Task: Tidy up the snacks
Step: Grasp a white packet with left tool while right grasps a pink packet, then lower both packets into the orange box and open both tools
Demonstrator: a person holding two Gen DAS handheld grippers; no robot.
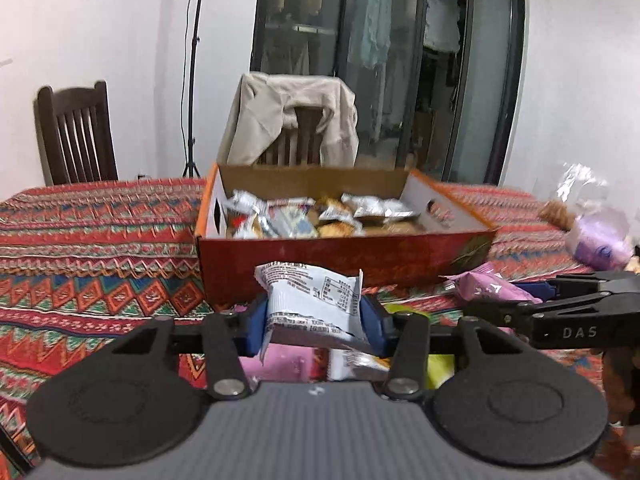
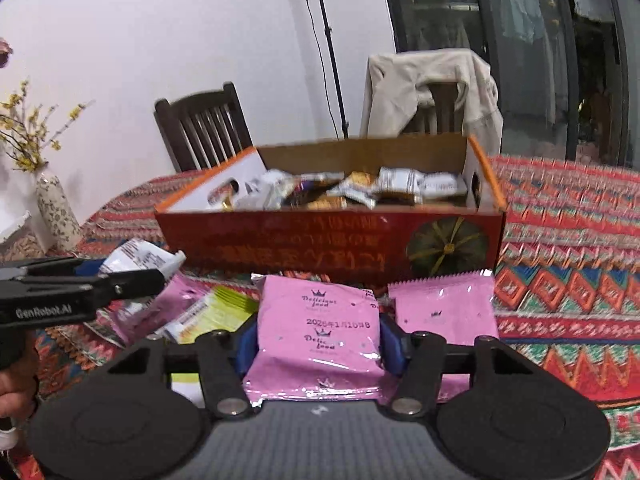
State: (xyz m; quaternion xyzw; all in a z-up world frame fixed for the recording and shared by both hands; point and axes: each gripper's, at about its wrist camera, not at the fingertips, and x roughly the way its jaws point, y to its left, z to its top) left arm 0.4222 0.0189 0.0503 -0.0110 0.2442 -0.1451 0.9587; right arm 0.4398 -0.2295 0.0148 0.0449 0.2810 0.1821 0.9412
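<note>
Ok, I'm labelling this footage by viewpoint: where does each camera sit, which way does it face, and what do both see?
Left wrist: rides on the left gripper, facing the red snack box across the patterned tablecloth; its fingers clamp a white snack packet, and the right gripper enters from the right.
Right wrist: rides on the right gripper, facing the same box; it clamps a pink snack packet, and the left gripper enters from the left.
Shared: box, tablecloth, jacket-draped chair, each other's gripper.

Gripping pink snack packet with right gripper at 6 o'clock; facing red snack box at 12 o'clock.
</note>
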